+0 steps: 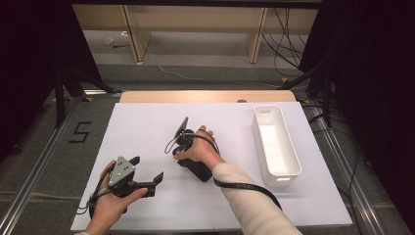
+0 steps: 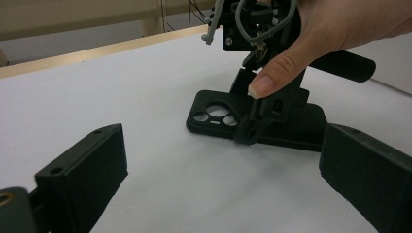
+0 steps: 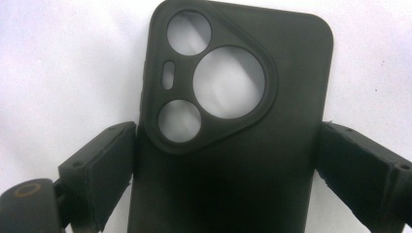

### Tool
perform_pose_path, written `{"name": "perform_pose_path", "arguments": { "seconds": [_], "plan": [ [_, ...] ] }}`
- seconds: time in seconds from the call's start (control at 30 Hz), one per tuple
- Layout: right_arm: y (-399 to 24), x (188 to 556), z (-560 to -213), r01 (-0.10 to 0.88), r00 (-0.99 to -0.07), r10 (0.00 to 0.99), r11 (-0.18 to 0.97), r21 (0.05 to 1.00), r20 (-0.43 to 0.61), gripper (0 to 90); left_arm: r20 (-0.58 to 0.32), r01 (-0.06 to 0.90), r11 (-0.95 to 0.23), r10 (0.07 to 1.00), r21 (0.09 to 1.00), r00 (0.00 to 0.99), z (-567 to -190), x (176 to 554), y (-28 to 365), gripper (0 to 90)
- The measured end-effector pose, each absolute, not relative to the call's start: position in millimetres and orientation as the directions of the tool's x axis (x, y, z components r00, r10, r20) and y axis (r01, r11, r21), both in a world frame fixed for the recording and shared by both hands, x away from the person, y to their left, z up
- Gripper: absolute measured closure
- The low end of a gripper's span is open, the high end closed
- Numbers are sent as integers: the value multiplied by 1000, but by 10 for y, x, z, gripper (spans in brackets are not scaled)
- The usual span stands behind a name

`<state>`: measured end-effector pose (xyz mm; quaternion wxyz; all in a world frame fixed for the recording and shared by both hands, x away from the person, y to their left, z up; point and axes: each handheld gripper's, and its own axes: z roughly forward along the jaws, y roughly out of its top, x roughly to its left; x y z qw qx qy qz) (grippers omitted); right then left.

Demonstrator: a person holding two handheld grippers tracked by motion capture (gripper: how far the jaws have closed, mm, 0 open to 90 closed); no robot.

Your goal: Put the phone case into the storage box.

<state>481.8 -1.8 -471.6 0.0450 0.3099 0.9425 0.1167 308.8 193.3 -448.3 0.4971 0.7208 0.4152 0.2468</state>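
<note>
High view: a white surface [image 1: 147,122] carries a white rectangular bin [image 1: 275,145] at its right side. The person's left hand [image 1: 108,205] comes in from the bottom left and holds the left gripper [image 1: 147,169] low over the near left part of the surface, its fingers spread and pointing right with nothing between them. The right forearm, in a pale sleeve [image 1: 244,196], reaches diagonally toward the middle, where the right hand [image 1: 198,149] tips the right gripper [image 1: 182,147] steeply downward. What lies under it is hard to make out from here.

Left gripper view: the two black fingers [image 2: 82,170] stand wide apart over bare white surface. Beyond them a black phone case [image 2: 291,124] lies flat, camera cutouts upward, with the right gripper [image 2: 257,124] coming down onto it and the right hand [image 2: 330,29] wrapped around its body, thumb pressed on the front.

Right gripper view: the phone case [image 3: 233,160] lies between the spread fingers [image 3: 97,170], which sit just beside its long edges; whether they touch it cannot be told.
</note>
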Motion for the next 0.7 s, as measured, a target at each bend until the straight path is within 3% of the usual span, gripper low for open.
{"name": "perform_pose_path", "arguments": {
  "seconds": [0.7],
  "plan": [
    [0, 4809, -4703, 592, -790, 612, 772, 232, -23, 122, -56, 356, -163, 845, 920, 531, -4486, 3094, 1934, 30]
  ]
}}
